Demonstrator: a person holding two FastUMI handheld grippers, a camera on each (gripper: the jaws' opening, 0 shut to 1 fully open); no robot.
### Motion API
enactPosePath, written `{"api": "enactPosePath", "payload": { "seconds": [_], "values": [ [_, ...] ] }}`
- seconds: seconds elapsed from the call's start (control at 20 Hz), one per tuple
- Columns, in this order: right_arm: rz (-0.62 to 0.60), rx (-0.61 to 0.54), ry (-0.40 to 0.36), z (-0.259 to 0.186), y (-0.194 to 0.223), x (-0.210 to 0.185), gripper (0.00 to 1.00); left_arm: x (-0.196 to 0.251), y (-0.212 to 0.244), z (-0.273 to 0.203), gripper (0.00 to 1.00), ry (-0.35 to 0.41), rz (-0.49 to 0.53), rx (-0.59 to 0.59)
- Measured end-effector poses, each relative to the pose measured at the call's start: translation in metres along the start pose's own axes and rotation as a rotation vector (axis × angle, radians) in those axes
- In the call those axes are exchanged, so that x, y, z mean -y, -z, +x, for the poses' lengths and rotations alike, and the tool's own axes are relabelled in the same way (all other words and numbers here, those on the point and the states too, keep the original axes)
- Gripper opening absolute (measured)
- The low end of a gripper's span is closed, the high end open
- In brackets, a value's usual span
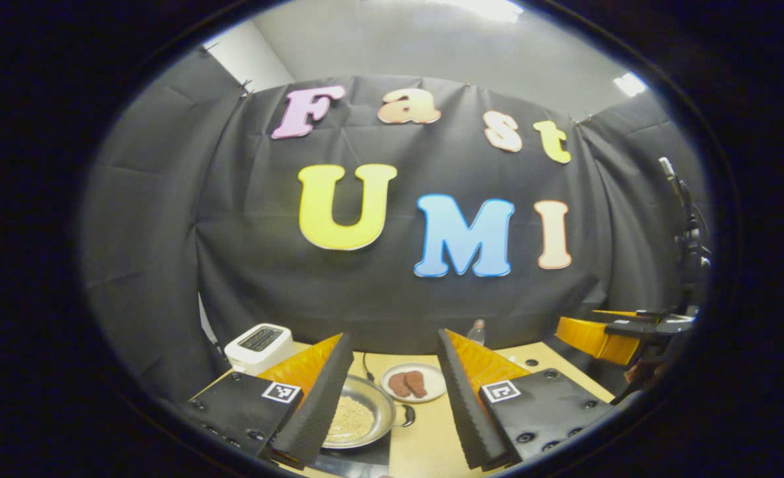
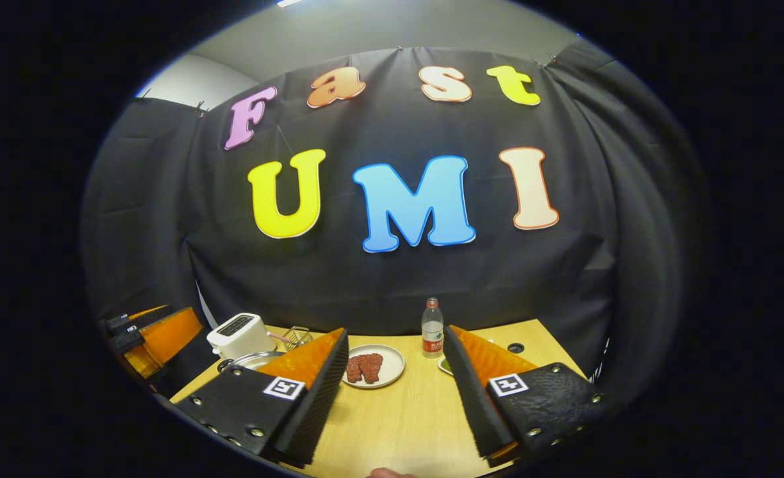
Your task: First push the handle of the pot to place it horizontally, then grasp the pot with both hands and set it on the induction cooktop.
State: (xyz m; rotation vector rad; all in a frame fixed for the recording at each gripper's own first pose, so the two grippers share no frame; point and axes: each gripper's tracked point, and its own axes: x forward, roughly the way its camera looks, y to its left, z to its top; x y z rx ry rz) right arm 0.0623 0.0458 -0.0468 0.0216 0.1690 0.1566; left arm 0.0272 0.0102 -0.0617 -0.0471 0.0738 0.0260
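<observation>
left gripper spread wide w/ nothing in it, above the table. pot w/ grains sits on the dark induction cooktop btwn its fingers, handle pointing right. right gripper also wide, empty, over bare wood near plate of meat & bottle.

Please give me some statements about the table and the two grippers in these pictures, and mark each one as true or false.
1. The pot holds pale grains. True.
2. The left gripper is shut on the pot's handle. False: its fingers stand wide apart above the pot, pressing on nothing.
3. A white toaster stands near the table's back edge. True.
4. The white plate is empty. False: two reddish-brown pieces of food lie on it.
5. A clear bottle stands upright beside the plate. True.
6. The right gripper holds the bottle. False: it is open, apart from it.
</observation>
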Motion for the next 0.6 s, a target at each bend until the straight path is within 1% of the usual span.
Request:
{"api": "enactPosePath", "payload": {
  "seconds": [0.05,0.1,0.15,0.2,0.25,0.3,0.35,0.4,0.5,0.6],
  "values": [
    [-0.015,0.016,0.009,-0.006,-0.003,0.011,0.99,0.011,-0.008,-0.007,0.85,-0.001,0.0,0.02],
    [-0.027,0.036,0.014,-0.013,-0.008,0.019,0.97,0.02,-0.013,-0.013,0.9,-0.008,-0.002,0.041],
    [-0.032,0.05,0.015,-0.019,-0.012,0.023,0.99,0.029,-0.017,-0.025,0.95,-0.011,-0.013,0.049],
    [-0.036,0.06,0.017,-0.025,-0.014,0.028,0.93,0.037,-0.012,-0.02,0.99,-0.006,-0.026,0.049],
    [-0.034,0.062,0.025,-0.03,-0.014,0.034,0.99,0.044,-0.012,-0.025,0.95,0.003,-0.033,0.039],
    [-0.03,0.07,0.03,-0.035,-0.016,0.037,0.99,0.052,-0.011,-0.027,1.0,0.016,-0.032,0.033],
    [-0.025,0.083,0.034,-0.04,-0.018,0.04,0.93,0.054,-0.012,-0.029,1.0,0.021,-0.027,0.039],
    [-0.024,0.101,0.035,-0.044,-0.022,0.04,0.99,0.053,-0.015,-0.029,1.0,0.026,-0.024,0.047],
    [-0.028,0.108,0.056,-0.051,-0.024,0.043,0.99,0.052,-0.014,-0.034,0.99,0.048,-0.035,0.034],
    [-0.026,0.107,0.066,-0.059,-0.026,0.039,0.99,0.046,-0.019,-0.037,0.99,0.063,-0.033,0.031]
  ]
}}
